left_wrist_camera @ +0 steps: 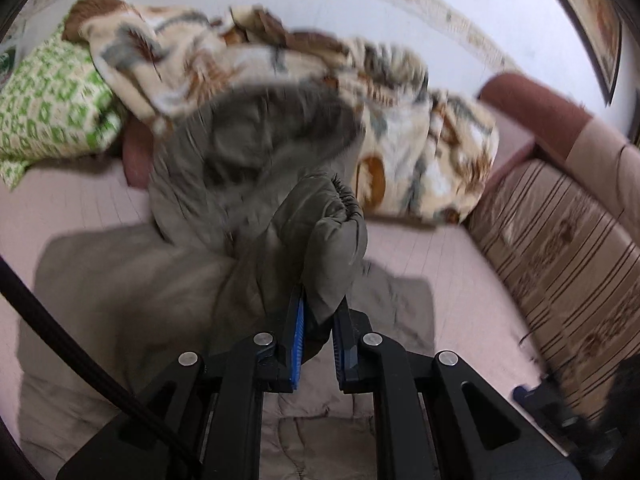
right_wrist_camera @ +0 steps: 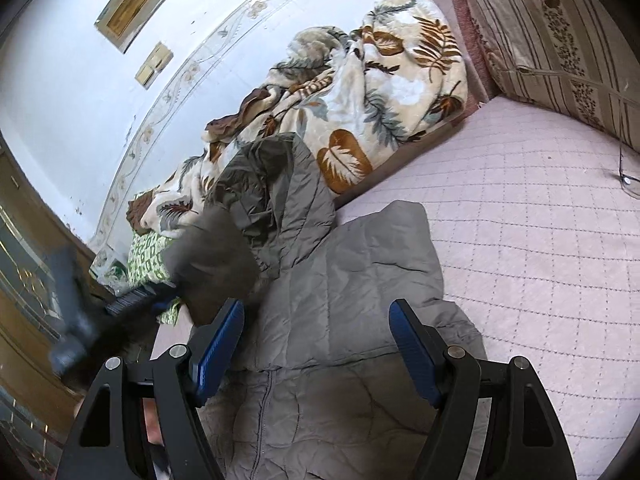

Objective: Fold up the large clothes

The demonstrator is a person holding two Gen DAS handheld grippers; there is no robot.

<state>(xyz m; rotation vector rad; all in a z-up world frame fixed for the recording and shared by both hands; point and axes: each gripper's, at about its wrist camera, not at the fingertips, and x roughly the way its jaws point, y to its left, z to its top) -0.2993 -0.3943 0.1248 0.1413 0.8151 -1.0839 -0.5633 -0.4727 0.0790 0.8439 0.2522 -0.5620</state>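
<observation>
— Clamping on the sleeve cuff (left_wrist_camera: 340, 216), is it, that left hand-held gripper (left_wrist_camera: 319, 320)?

— Yes. Its two fingers are pressed together on the olive-grey fabric just below the gathered elastic cuff, and the sleeve stands lifted in the centre of the left wrist view. That picture is blurred with motion, so the finer folds cannot be read.

— And where does the jacket (right_wrist_camera: 340, 320) lie?

— The grey quilted jacket is spread on the pink quilted bedspread (right_wrist_camera: 540, 240), filling the lower middle of the right wrist view. Its hood (right_wrist_camera: 280, 184) points toward the upper middle of the frame and touches the leaf-patterned blanket (right_wrist_camera: 360, 92). A zip line runs down the jacket's front at the bottom centre.

— The right hand-held gripper (right_wrist_camera: 316, 344)?

— Its blue-padded fingers stand wide apart above the jacket's body, with nothing between them. At the left of that same view the left hand-held gripper (right_wrist_camera: 160, 296) shows as a dark blur with the sleeve (right_wrist_camera: 212, 256) bunched at its tip.

— What else is around?

— A green-and-white patterned pillow (left_wrist_camera: 52, 112) sits at the upper left of the left wrist view, beside the blanket. A striped, flowered cushion (right_wrist_camera: 560, 40) lies along the upper right of the right wrist view, at the bedspread's edge.
</observation>
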